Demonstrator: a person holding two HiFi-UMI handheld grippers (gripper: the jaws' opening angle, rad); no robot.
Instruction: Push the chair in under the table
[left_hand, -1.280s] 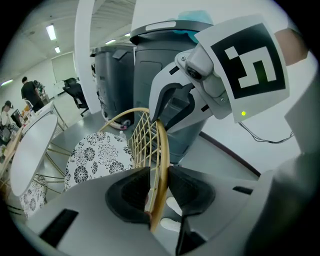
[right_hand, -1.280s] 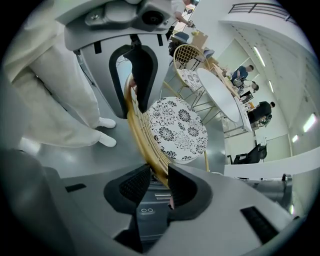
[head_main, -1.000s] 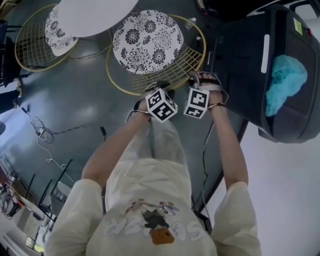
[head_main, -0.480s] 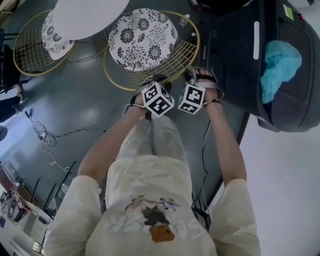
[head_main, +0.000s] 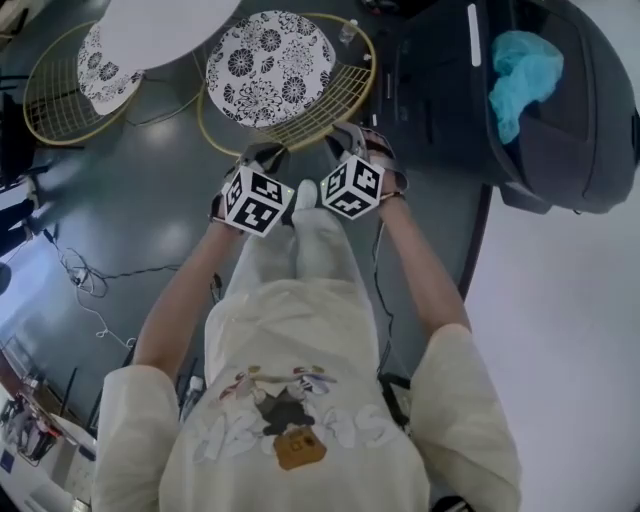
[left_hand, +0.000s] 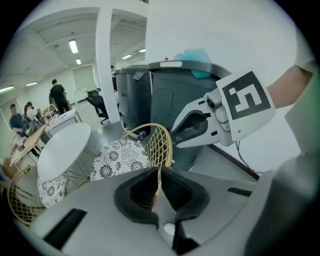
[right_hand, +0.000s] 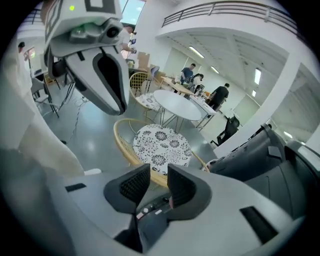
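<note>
Grippers tilt downward near chair (head_main: 270, 70): left gripper (head_main: 262, 158) just closed, empty; right gripper (head_main: 350, 142) gaping.

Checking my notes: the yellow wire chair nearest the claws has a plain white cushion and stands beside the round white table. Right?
No. The head view shows its cushion is white with black flowers, not plain. The yellow wire chair does stand beside the round white table.

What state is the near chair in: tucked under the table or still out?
Still out: the chair stands beside the table, its whole patterned seat uncovered.
</note>
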